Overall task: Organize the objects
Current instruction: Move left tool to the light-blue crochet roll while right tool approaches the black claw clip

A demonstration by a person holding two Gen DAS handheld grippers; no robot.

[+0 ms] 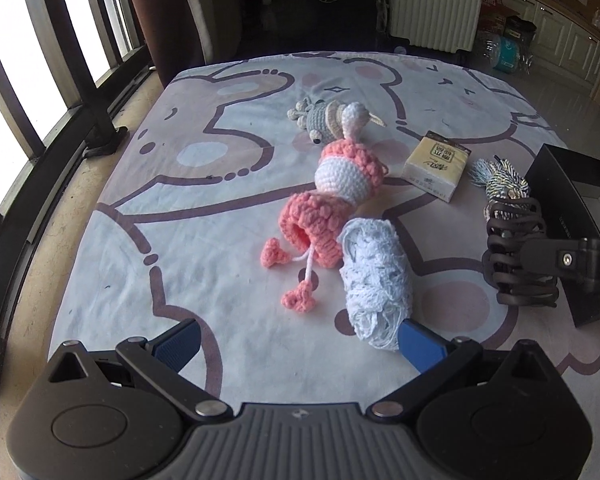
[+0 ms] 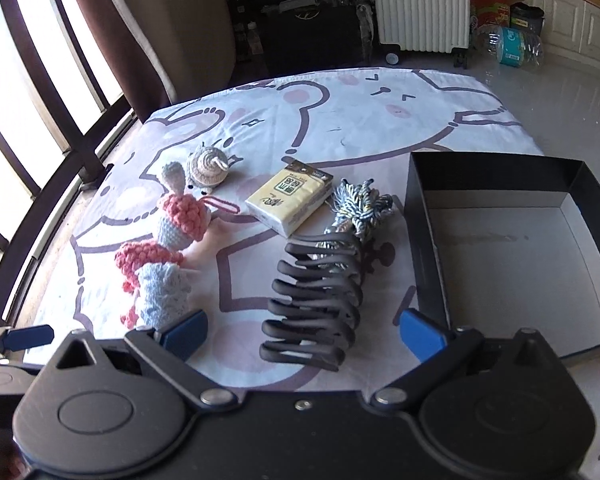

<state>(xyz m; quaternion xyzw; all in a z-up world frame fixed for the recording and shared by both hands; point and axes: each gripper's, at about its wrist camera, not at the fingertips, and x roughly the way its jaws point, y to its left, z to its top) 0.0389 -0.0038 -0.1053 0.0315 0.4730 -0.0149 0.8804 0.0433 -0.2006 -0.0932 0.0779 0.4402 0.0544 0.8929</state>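
Note:
My right gripper (image 2: 303, 332) is open, and a dark hair claw clip (image 2: 316, 300) lies on the sheet in the gap between its blue fingertips. Just right of it stands an open black box (image 2: 424, 240). My left gripper (image 1: 300, 344) is open too, low over the sheet. A roll of white yarn (image 1: 374, 284) lies against its right fingertip (image 1: 420, 344). Beyond the yarn stretches a pink and white crochet doll (image 1: 332, 200), with a grey crochet toy (image 1: 316, 120) further back. A yellow tissue pack (image 1: 436, 166) and a striped twine bundle (image 1: 500, 180) sit to the right.
Everything rests on a bed sheet (image 1: 228, 208) printed with cartoon animals. A window railing (image 1: 80, 92) runs along the left edge. A white radiator (image 2: 420, 4), bottles and cupboards stand on the floor past the far edge. The right gripper's finger (image 1: 568, 260) shows beside the clip (image 1: 516, 252).

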